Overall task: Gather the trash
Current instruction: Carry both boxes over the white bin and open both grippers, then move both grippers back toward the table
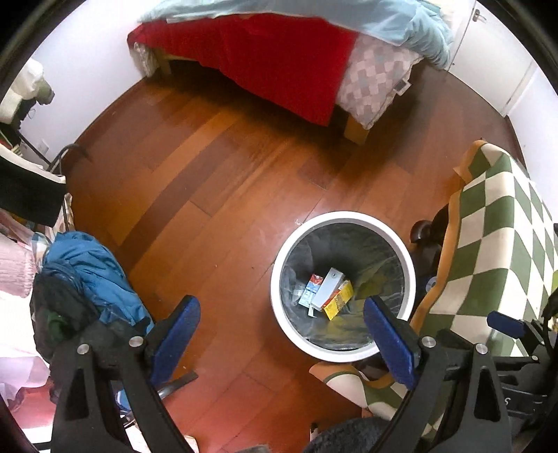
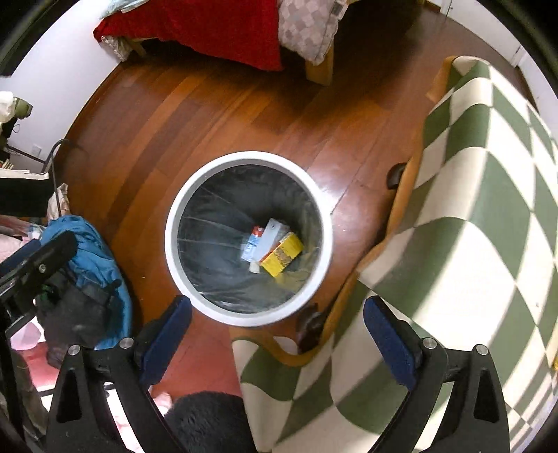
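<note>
A round white trash bin (image 1: 279,306) with a dark liner stands on the wooden floor; it also shows in the right wrist view (image 2: 171,244). Inside it lie a yellow box (image 1: 337,299) (image 2: 282,255), a grey-white box (image 1: 327,287) (image 2: 271,234) and a blue and red carton (image 1: 309,291) (image 2: 251,244). My left gripper (image 1: 281,334) is open and empty, above the bin's near left side. My right gripper (image 2: 277,334) is open and empty, above the bin's near rim. The right gripper's blue finger (image 1: 505,324) shows in the left wrist view.
A green and white checkered blanket (image 2: 470,244) (image 1: 488,251) drapes over a chair to the right of the bin. A pile of blue and dark clothes (image 1: 83,275) (image 2: 87,278) lies to the left. A bed with a red cover (image 1: 272,59) (image 2: 209,28) stands at the far side.
</note>
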The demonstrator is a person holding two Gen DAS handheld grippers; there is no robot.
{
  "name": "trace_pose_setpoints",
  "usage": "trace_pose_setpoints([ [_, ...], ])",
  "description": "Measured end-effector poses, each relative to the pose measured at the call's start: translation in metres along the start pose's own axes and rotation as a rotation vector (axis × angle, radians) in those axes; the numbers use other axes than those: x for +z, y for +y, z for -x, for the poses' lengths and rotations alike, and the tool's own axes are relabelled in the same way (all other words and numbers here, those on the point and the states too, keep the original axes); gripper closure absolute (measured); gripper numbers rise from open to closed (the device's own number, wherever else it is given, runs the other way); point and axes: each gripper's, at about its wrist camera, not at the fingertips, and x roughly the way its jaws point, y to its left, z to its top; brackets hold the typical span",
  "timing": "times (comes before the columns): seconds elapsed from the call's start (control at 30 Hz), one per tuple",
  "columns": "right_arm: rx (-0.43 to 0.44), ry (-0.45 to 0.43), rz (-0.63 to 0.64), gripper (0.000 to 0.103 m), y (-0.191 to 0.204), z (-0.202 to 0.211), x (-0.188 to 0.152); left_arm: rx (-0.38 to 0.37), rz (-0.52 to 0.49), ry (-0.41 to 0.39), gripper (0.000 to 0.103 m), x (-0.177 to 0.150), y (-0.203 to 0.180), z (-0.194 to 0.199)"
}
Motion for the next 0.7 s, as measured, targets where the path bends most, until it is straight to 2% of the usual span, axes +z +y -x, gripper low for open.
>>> trace_pose_setpoints([
  [0.47, 0.012, -0.12, 0.004, 0.003, -0.001, 0.075, -0.031, -0.029, -0.031, -0.114, 0.007, -0.016, -0.012, 0.077],
  [0.7, 0.074, -0.223, -0.022, 0.003, -0.011, 0.132, -0.052, -0.045, -0.057, -0.195, 0.007, -0.023, -0.023, 0.126],
])
